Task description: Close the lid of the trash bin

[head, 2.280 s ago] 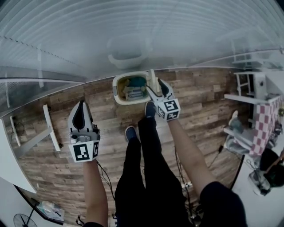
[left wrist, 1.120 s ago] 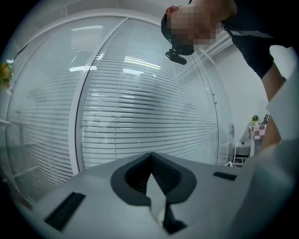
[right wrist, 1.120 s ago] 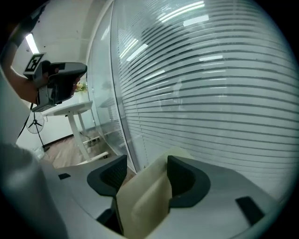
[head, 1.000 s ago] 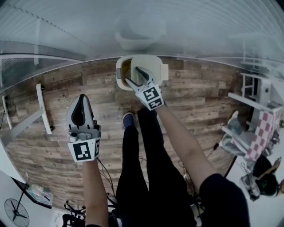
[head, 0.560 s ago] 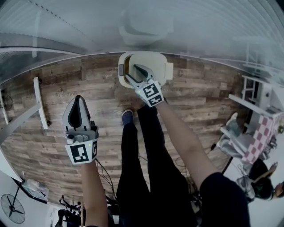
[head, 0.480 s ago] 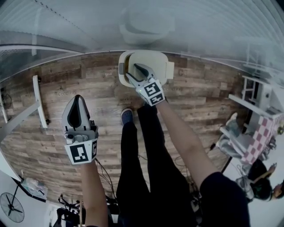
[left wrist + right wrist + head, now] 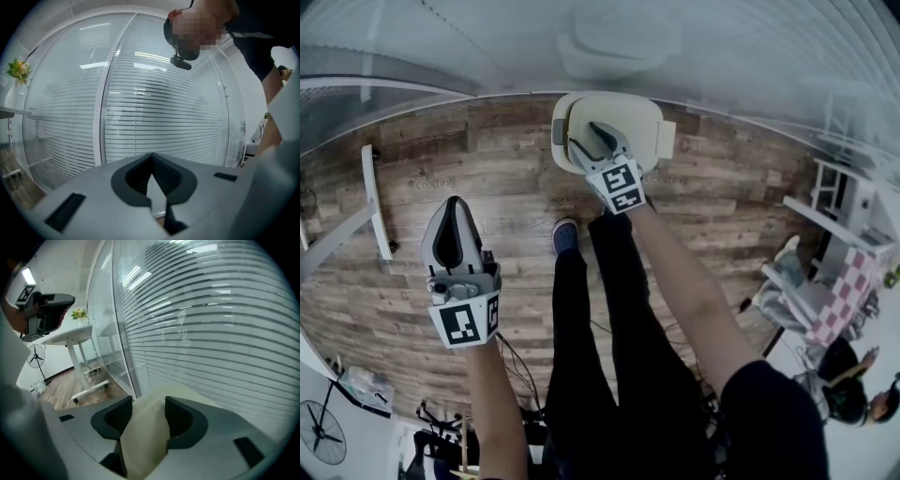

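Lid (image 7: 639, 131): smooth cream plastic, rounded rectangle, above weathered wood-plank floor (image 7: 487, 159)

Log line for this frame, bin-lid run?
phase: lowering lid | right gripper: jaws just closing, lid clamped between them | lid: almost down on trash bin | left gripper: shut, empty, away from bin

The person wears black trousers (image 7: 609, 356), a dark short sleeve (image 7: 769, 422) and a blue shoe (image 7: 563, 235). The left gripper (image 7: 455, 208) and the right gripper (image 7: 586, 138) have pale grey shells with black inner parts. Each one carries a white cube with black square markers (image 7: 467, 321).
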{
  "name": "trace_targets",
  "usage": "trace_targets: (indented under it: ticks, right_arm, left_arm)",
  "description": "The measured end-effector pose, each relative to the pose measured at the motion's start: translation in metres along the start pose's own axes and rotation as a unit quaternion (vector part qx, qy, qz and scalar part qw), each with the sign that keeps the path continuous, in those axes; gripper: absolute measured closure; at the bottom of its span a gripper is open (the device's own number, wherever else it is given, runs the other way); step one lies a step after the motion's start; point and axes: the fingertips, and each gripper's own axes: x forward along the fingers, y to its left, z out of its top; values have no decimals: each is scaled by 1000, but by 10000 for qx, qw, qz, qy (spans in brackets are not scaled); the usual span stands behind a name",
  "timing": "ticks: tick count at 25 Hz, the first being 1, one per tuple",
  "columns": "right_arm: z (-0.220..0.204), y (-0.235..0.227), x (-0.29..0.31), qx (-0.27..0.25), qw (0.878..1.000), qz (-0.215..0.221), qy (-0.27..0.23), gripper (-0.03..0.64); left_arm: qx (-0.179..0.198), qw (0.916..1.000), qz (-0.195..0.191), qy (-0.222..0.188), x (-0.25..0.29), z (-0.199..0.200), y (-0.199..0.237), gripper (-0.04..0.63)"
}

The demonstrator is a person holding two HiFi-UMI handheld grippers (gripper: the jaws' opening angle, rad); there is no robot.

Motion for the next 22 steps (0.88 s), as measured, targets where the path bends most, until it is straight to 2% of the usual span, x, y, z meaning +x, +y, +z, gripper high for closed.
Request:
trace_targets:
  ticks: [10,22]
  right_arm:
    - [-37,-3,21,-273,9960,-308,792,417]
    - [-52,-1,30,-514,9917,-455,1083,413]
  left_arm:
    - [-150,9998,103,92,-5,-14,11,589]
    - [-171,9996,88,196,-6,-22,10,589]
